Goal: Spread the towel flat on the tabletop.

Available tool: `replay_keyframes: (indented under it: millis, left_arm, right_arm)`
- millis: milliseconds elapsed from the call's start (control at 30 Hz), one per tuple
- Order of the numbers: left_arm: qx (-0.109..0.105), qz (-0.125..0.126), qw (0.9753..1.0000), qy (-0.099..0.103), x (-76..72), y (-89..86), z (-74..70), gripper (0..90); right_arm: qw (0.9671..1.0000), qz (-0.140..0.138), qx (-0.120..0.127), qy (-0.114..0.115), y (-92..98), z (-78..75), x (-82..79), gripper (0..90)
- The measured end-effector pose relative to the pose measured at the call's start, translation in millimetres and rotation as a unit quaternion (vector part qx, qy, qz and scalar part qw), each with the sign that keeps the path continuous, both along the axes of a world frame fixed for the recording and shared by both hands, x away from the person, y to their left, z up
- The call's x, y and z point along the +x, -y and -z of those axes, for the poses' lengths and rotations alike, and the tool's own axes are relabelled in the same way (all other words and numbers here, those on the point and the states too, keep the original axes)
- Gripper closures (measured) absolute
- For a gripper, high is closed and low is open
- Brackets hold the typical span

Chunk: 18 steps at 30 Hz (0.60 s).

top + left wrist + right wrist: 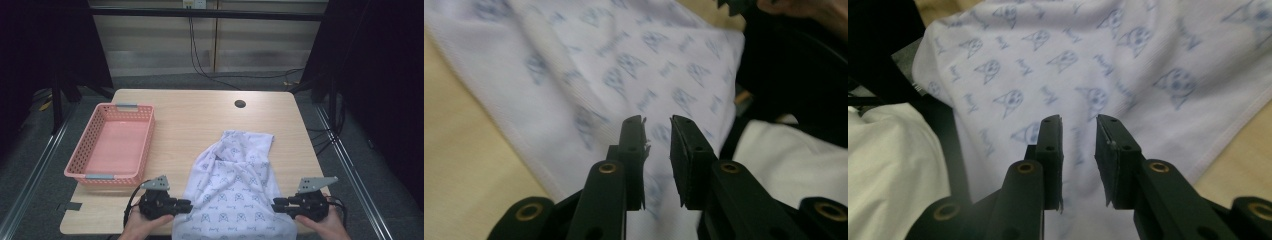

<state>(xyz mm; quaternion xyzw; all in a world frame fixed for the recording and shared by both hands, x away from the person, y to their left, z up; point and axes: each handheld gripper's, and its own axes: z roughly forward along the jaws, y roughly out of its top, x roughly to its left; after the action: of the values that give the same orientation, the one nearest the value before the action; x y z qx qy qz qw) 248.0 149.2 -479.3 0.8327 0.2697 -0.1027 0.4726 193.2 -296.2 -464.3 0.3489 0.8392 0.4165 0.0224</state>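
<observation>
Both of our grippers sit at the near edge of the table (200, 107), jaws parted with nothing between them. Our left gripper (184, 204) points at the left hem of the white printed cloth (235, 190), our right gripper (278, 205) at its right hem; the cloth spreads between the two and bunches up farther ahead. Its near end runs off the frame, so we cannot see how it hangs. In the left gripper view the print blurs. Beyond our left gripper stands a pink basket (145, 130).
</observation>
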Motion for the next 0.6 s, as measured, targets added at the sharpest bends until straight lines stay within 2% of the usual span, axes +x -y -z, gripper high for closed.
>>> replay_keyframes:
  millis: [67, 100, 133, 200, 233, 267, 300, 333, 367, 400, 433, 467, 500, 533, 600]
  left_arm:
    - [0.002, -0.009, 0.9999, 0.012, 12.8, 4.2, -1.3, 75.9]
    - [0.002, -0.009, 0.9999, 0.012, 12.8, 4.2, -1.3, 76.2]
    - [0.009, -0.017, 0.9997, 0.013, 28.8, 12.1, 1.7, 76.3]
    - [0.021, -0.028, 0.9993, 0.016, 41.3, 19.5, 6.8, 74.5]
    - [0.021, -0.028, 0.9993, 0.016, 41.3, 19.5, 6.8, 72.8]
    - [0.038, -0.035, 0.9982, 0.031, 53.2, 29.1, 12.4, 70.6]
    - [0.038, -0.035, 0.9982, 0.031, 53.2, 29.1, 12.4, 69.1]
    - [0.038, -0.036, 0.9985, 0.019, 63.5, 36.1, 17.7, 67.7]
    - [0.038, -0.036, 0.9985, 0.019, 63.5, 36.1, 17.7, 67.9]
    - [0.048, -0.030, 0.9982, 0.020, 66.0, 40.6, 19.6, 67.9]
    - [0.073, -0.020, 0.9969, 0.022, 65.5, 45.1, 24.0, 76.3]
    - [0.082, -0.020, 0.9960, 0.030, 63.3, 45.4, 25.5, 81.5]
    - [0.082, -0.020, 0.9960, 0.030, 63.3, 45.4, 25.5, 88.5]
    - [0.084, -0.013, 0.9961, 0.023, 62.0, 44.0, 25.4, 90.0]
    - [0.084, -0.016, 0.9961, 0.024, 58.1, 41.4, 25.9, 90.0]
  right_arm:
    - [0.9999, 0.012, 0.002, 0.009, 1.9, -1.3, 9.9, 67.0]
    - [0.9999, 0.012, 0.002, 0.009, 1.9, -1.3, 9.9, 67.0]
    - [0.9996, 0.021, -0.001, 0.019, 2.6, -0.7, 22.0, 64.6]
    - [0.9993, 0.030, -0.009, 0.019, 3.1, 0.4, 37.3, 62.1]
    - [0.9993, 0.030, -0.013, 0.020, 3.2, 0.4, 43.3, 61.5]
    - [0.9988, 0.037, -0.017, 0.026, 3.7, 0.3, 53.6, 60.0]
    - [0.9988, 0.037, -0.017, 0.026, 3.7, 0.3, 53.6, 60.0]
    - [0.9984, 0.048, -0.009, 0.027, 3.7, -0.4, 68.5, 58.5]
    - [0.9984, 0.048, -0.009, 0.027, 3.7, -0.4, 68.5, 58.5]
    - [0.9982, 0.052, -0.008, 0.030, 3.0, -0.6, 73.4, 57.2]
    - [0.9972, 0.063, -0.004, 0.039, 0.7, -0.8, 86.3, 55.2]
    - [0.9970, 0.065, -0.002, 0.042, -0.8, -0.6, 90.6, 54.6]
    - [0.9970, 0.065, -0.002, 0.042, -0.8, -0.6, 90.6, 54.6]
    - [0.9961, 0.076, 0.000, 0.045, -3.5, 1.7, 98.2, 52.5]
    - [0.9946, 0.086, -0.003, 0.058, -6.6, 4.9, 102.7, 52.4]
